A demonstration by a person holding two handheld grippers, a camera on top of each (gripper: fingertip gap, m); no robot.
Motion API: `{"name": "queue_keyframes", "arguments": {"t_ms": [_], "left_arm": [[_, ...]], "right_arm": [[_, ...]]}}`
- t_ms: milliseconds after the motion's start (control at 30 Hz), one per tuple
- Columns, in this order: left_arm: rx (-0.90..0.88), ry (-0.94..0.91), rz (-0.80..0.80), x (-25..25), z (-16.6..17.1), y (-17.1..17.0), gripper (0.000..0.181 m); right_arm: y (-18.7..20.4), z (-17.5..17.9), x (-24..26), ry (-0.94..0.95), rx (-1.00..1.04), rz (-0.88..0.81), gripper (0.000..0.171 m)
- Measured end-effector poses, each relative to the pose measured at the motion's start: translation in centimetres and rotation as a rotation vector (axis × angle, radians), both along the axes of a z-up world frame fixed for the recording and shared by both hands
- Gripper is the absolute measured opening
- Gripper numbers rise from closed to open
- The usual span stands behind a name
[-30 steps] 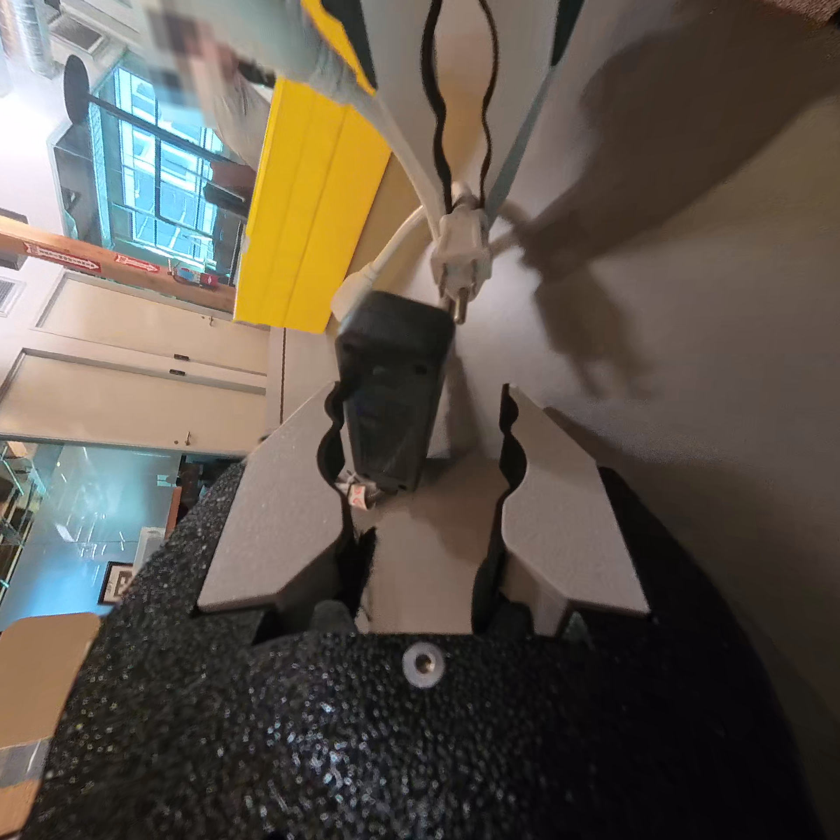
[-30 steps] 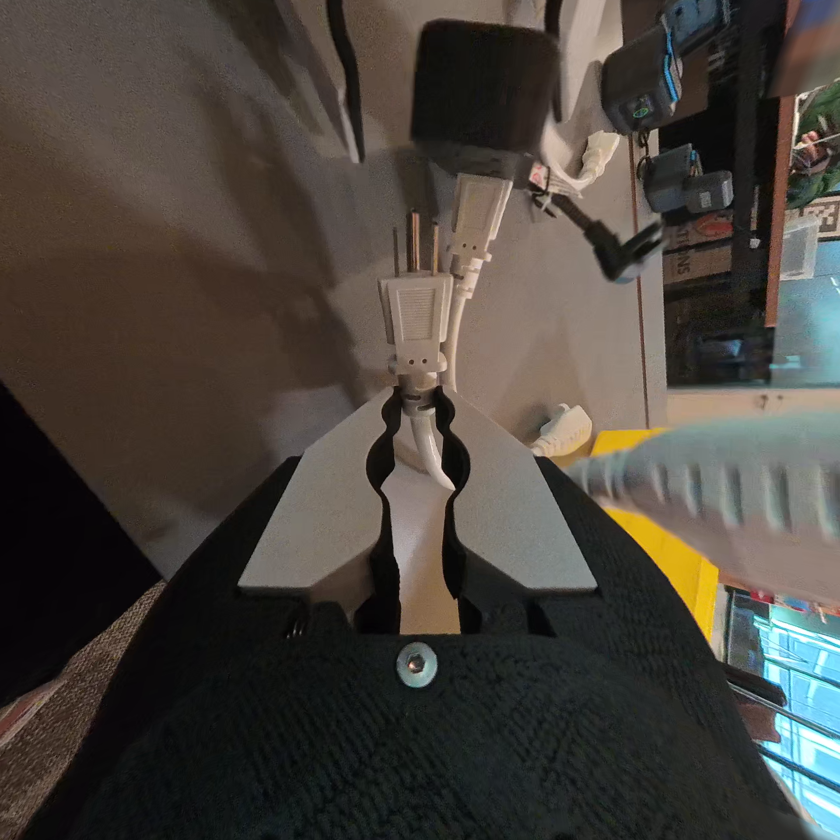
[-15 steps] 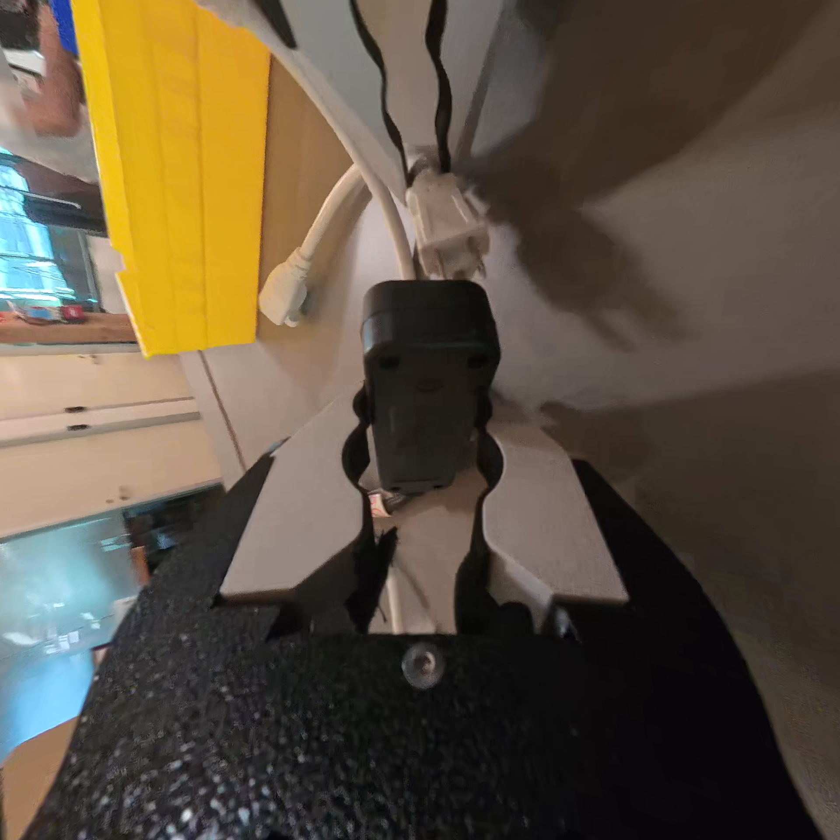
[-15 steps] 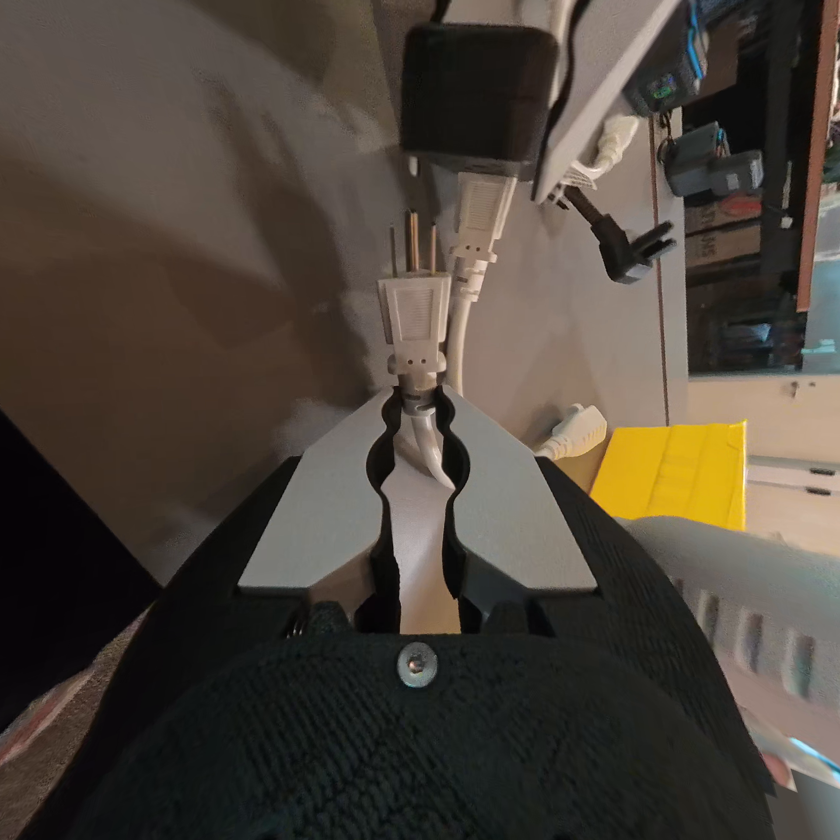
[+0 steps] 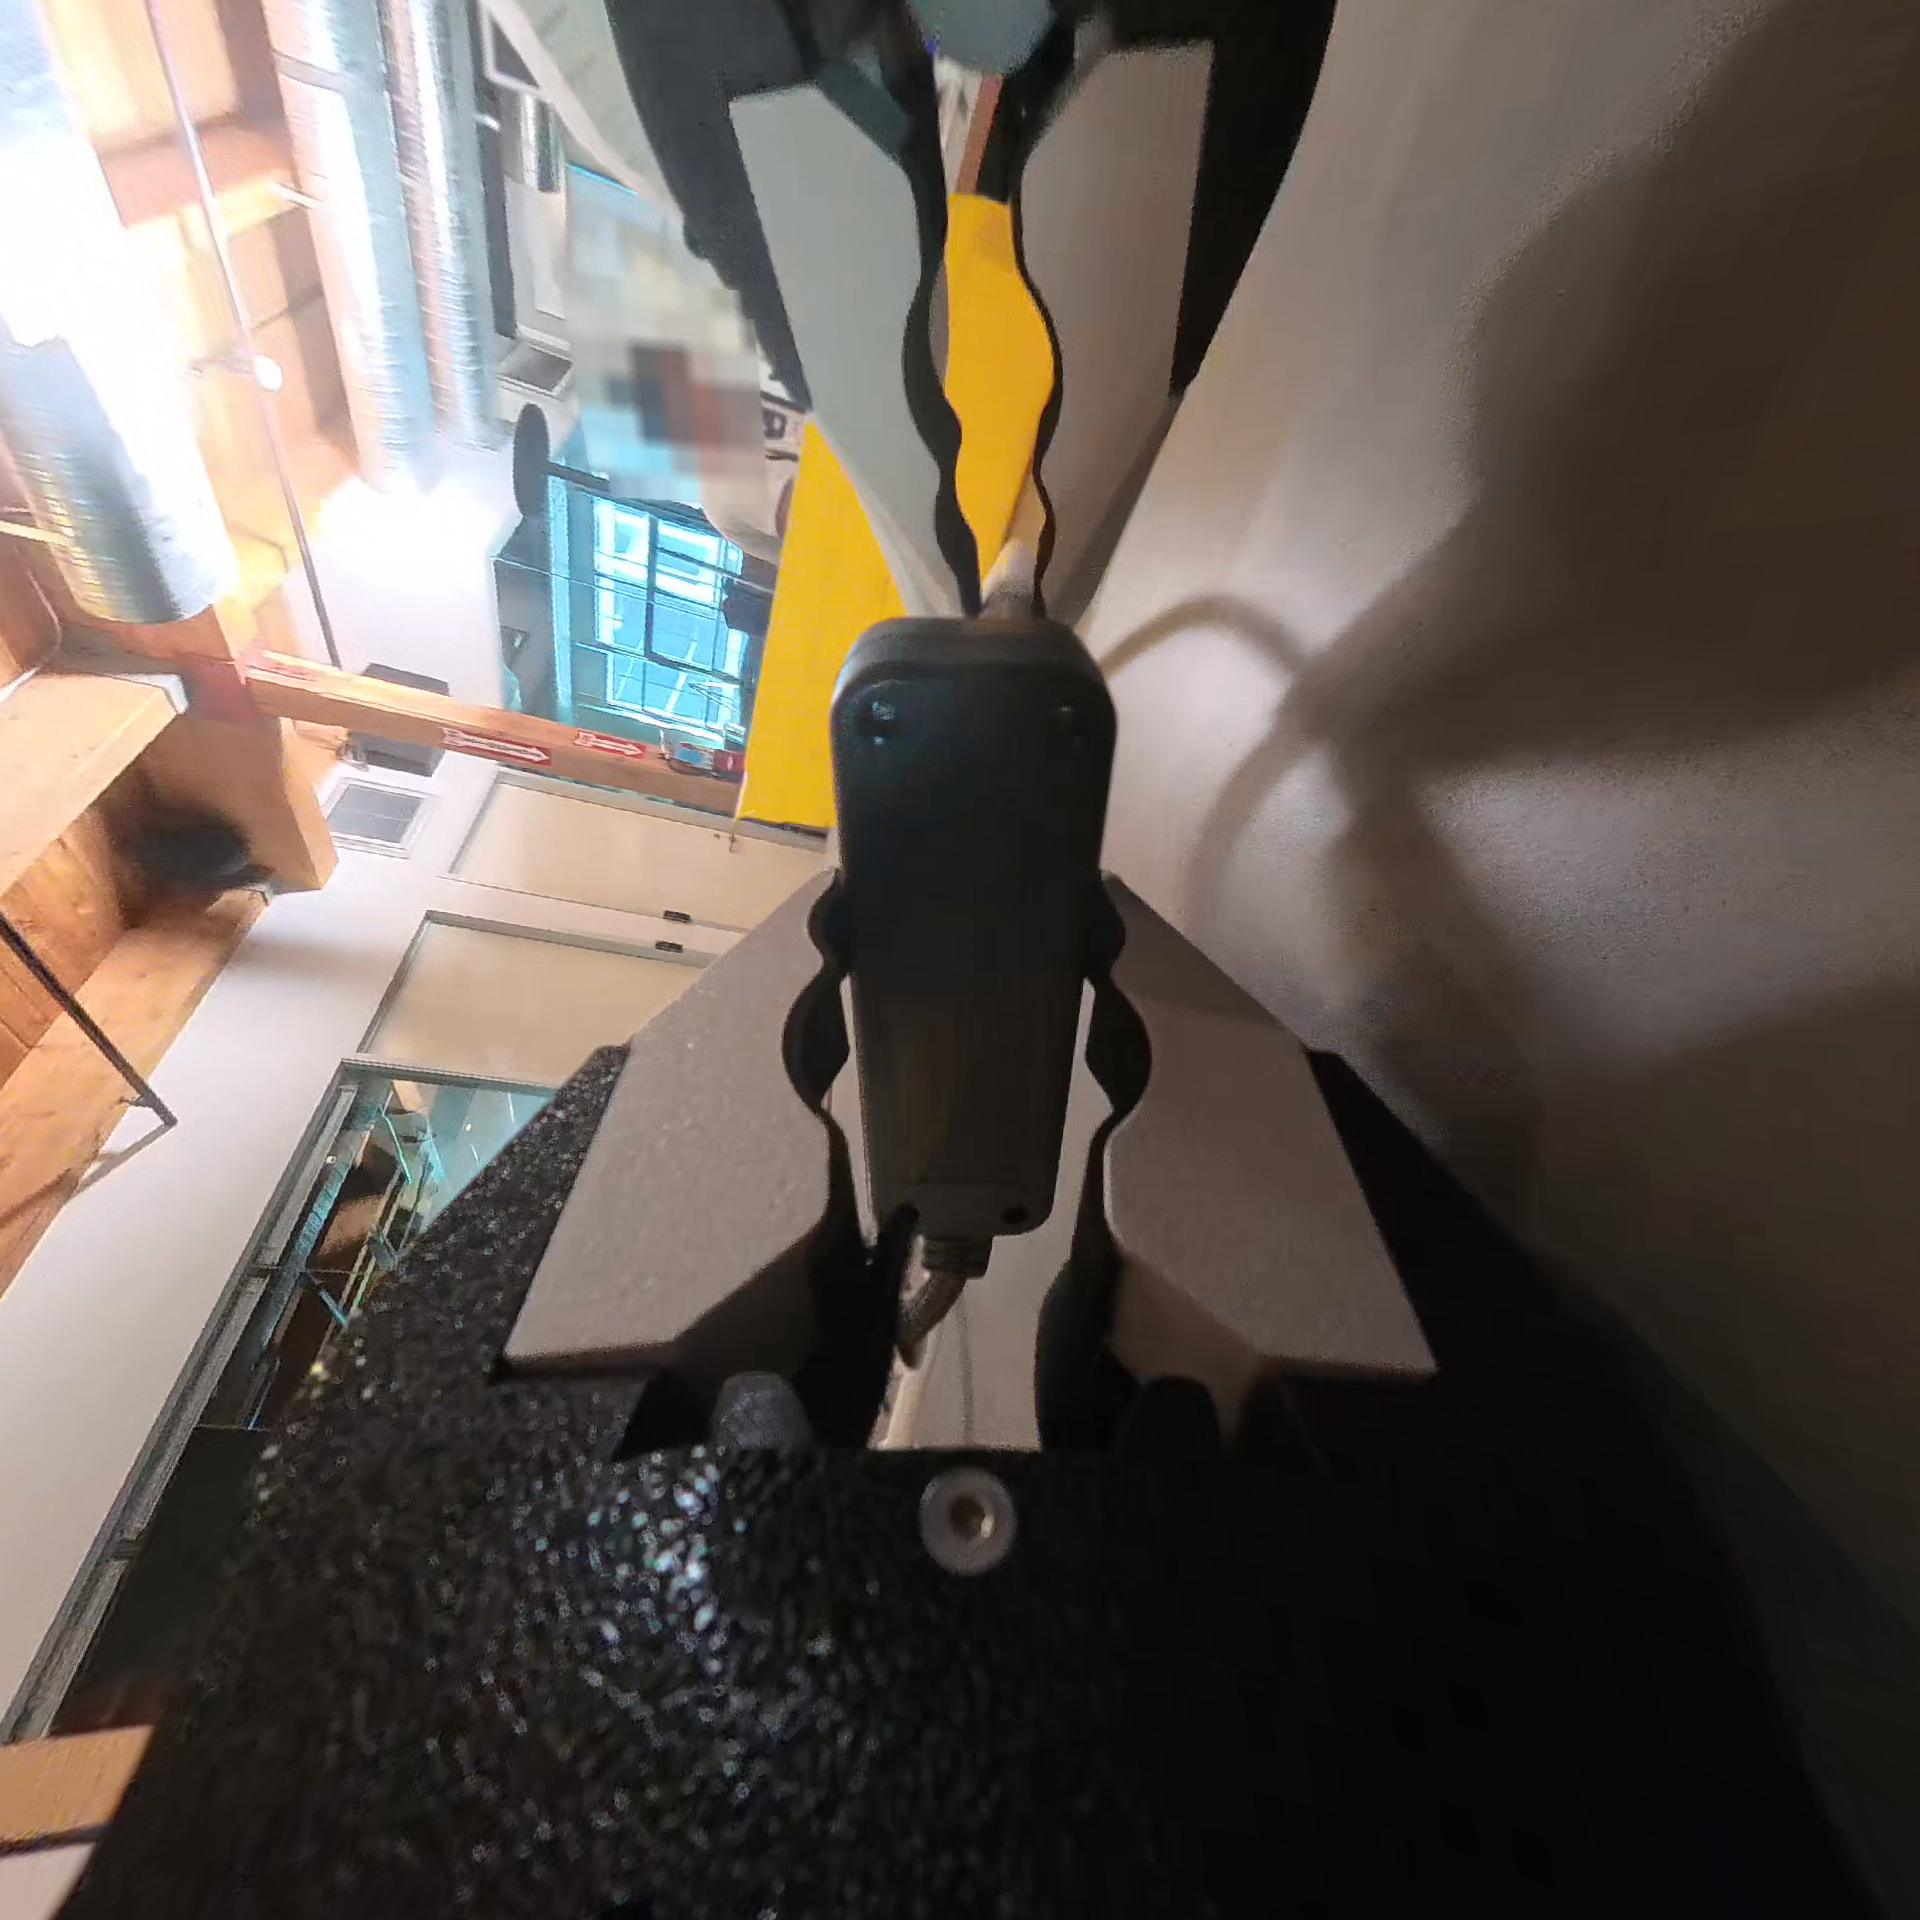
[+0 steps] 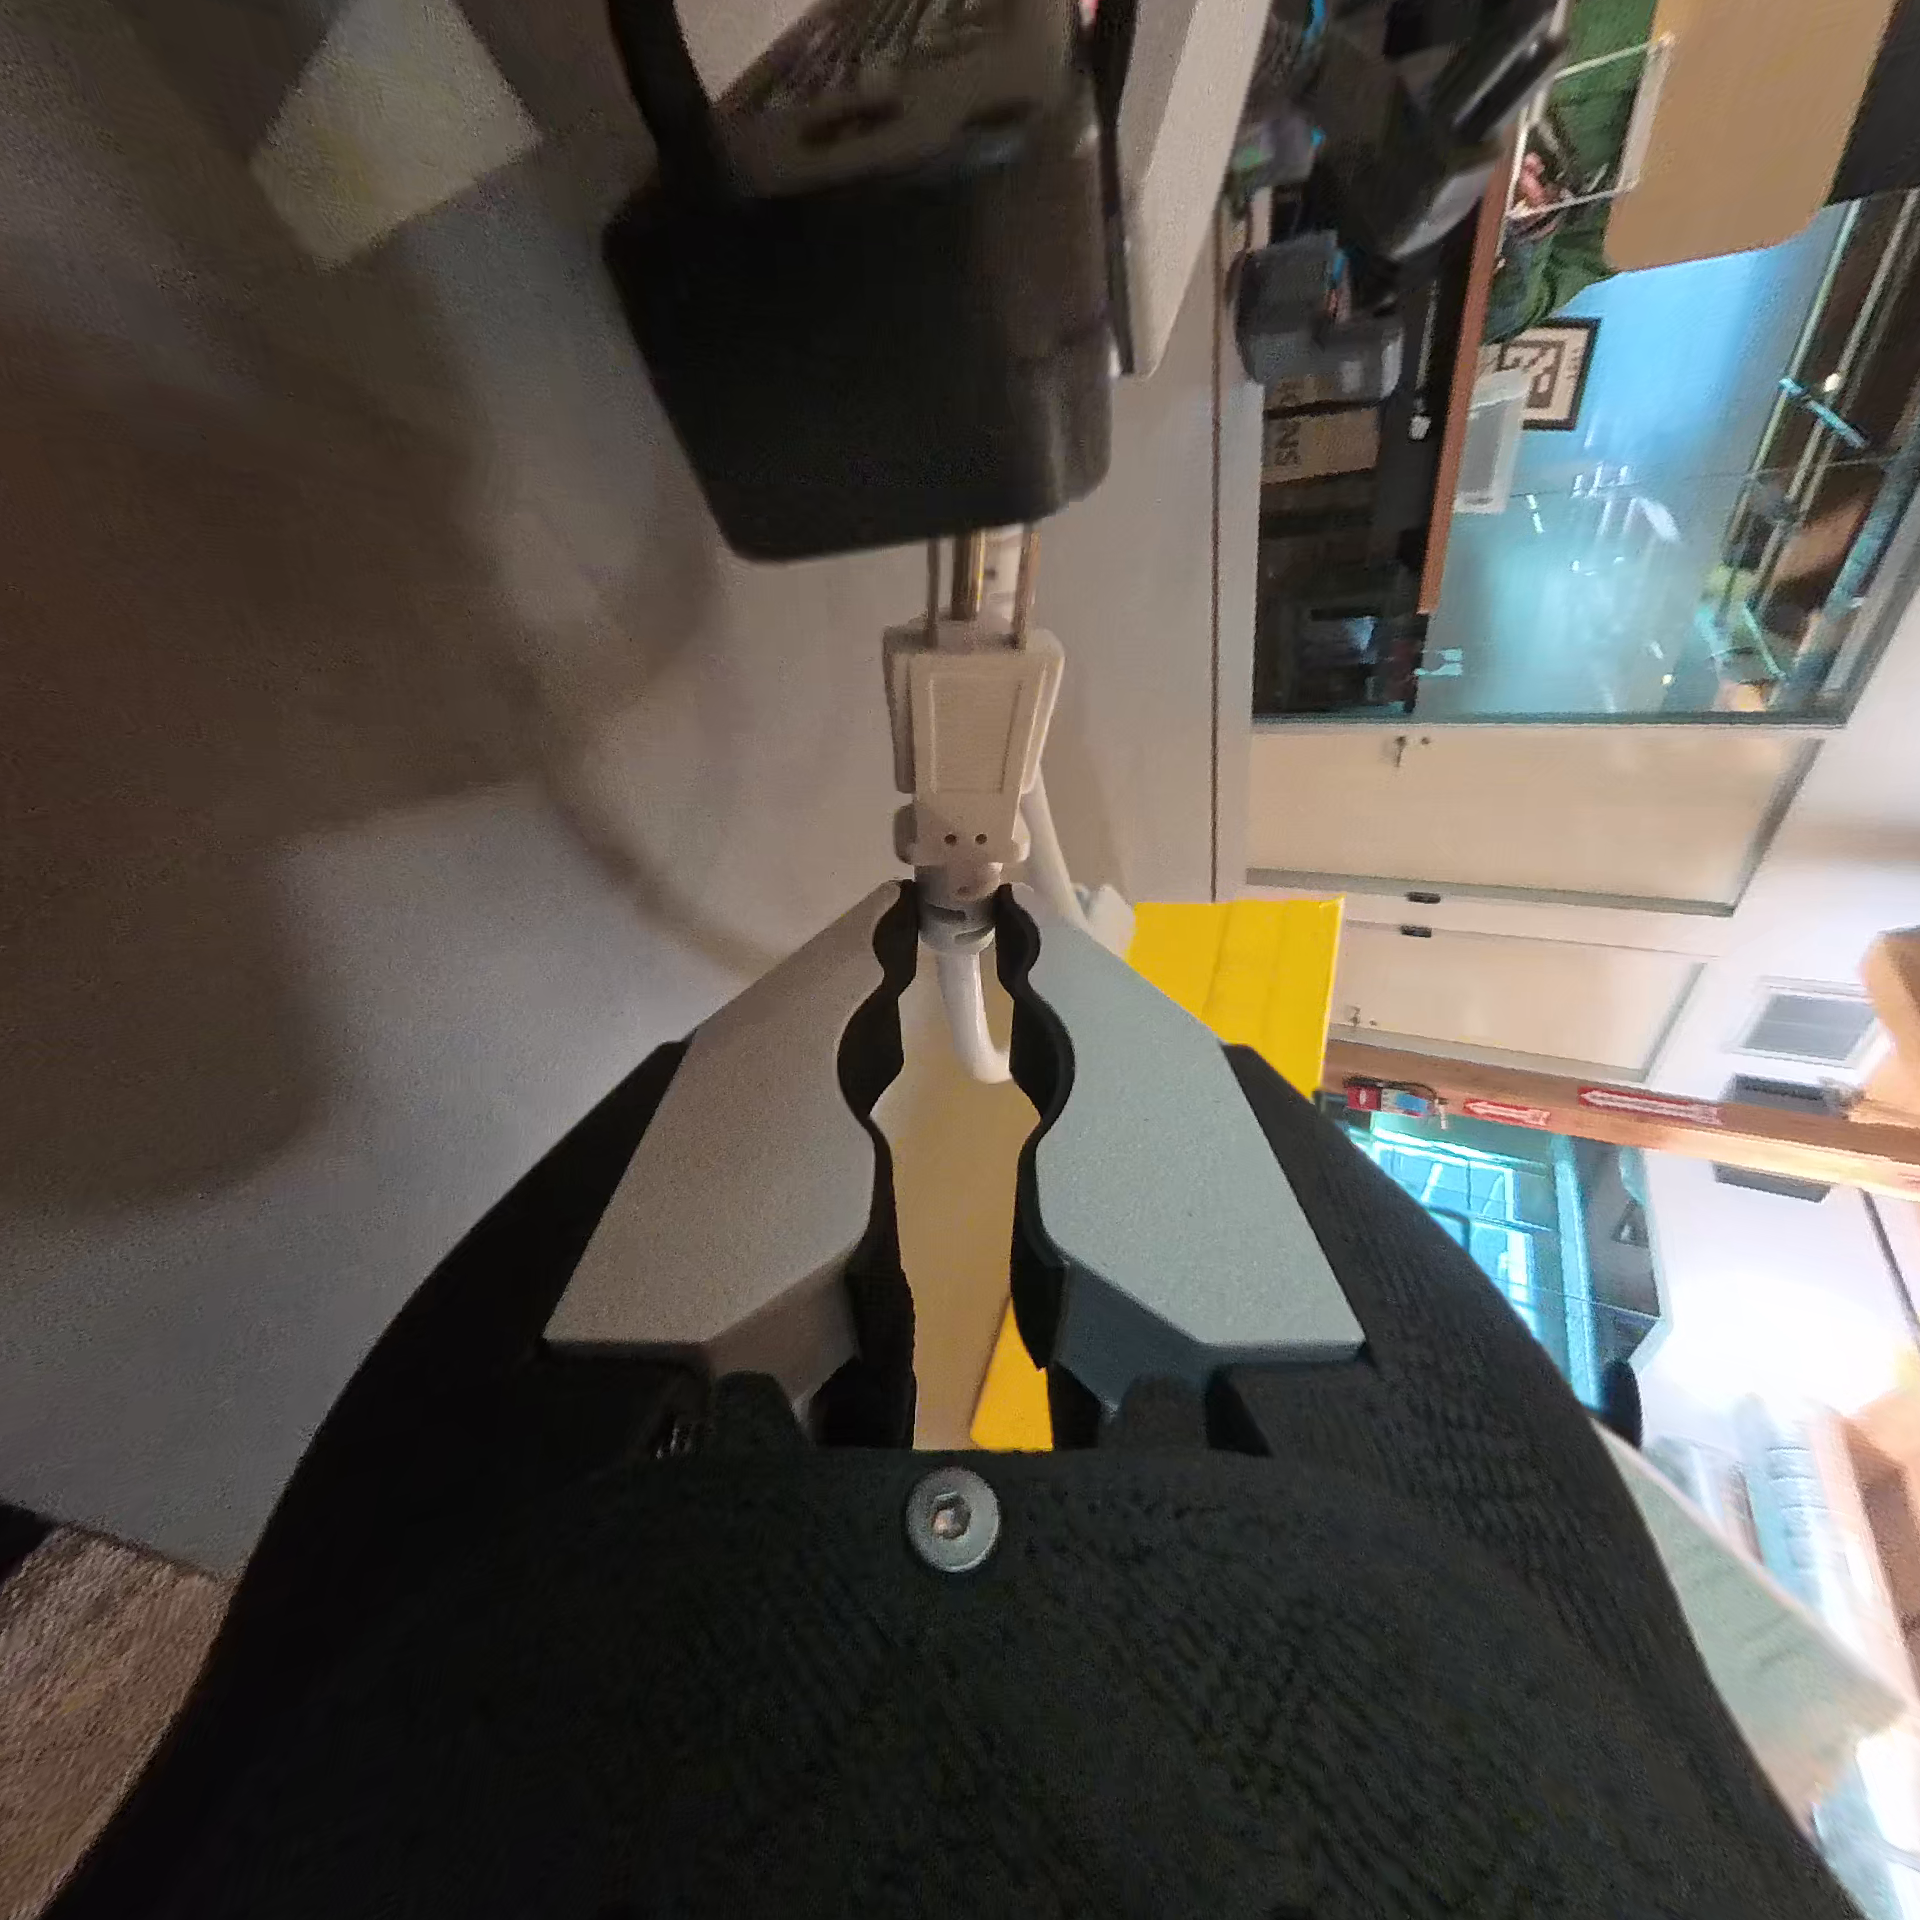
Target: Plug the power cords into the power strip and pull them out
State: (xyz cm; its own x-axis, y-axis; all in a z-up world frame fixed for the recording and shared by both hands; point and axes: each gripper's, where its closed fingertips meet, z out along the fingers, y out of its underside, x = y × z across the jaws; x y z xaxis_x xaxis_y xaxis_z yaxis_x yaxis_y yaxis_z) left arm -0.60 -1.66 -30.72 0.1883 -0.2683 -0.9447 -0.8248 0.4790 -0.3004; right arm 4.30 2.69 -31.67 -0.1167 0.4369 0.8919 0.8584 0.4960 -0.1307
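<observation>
My left gripper [image 5: 961, 920] is shut on the black power strip [image 5: 971, 831] and holds it off the table, end-on to the camera. My right gripper [image 6: 958, 914] is shut on the ribbed neck of a white plug [image 6: 971, 727]. The plug's prongs [image 6: 982, 577] point at the strip [image 6: 883, 364], and their tips reach its face; most of their length still shows. In the left wrist view the right gripper's fingers [image 5: 831, 260] face me just behind the strip, with a bit of white cord [image 5: 1013, 577] between them. The strip's socket face is hidden in that view.
The pale table [image 6: 416, 727] lies to the left, in shadow. A yellow bin [image 6: 1226, 966] stands behind my right gripper and also shows in the left wrist view [image 5: 831, 582]. A second white cord [image 6: 1049, 842] runs beside the plug. Shelves and cabinets are further off.
My left gripper closed on the power strip and raised it off the table. My right gripper brought the white plug up until its prongs met the strip's face.
</observation>
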Motion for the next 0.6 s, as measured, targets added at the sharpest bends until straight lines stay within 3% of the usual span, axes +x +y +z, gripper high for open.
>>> {"name": "queue_keyframes", "arguments": {"t_ms": [333, 600], "left_arm": [[-0.1, 0.063, -0.066, -1.4, -2.3, -2.4, 0.042], [-0.101, 0.074, -0.06, -2.5, -2.7, -2.8, 0.042]], "right_arm": [[-1.4, -2.6, -2.7, -0.095, 0.12, 0.197, 0.012], [-2.3, -2.9, -4.5, -0.006, 0.059, 0.3, 0.013]]}}
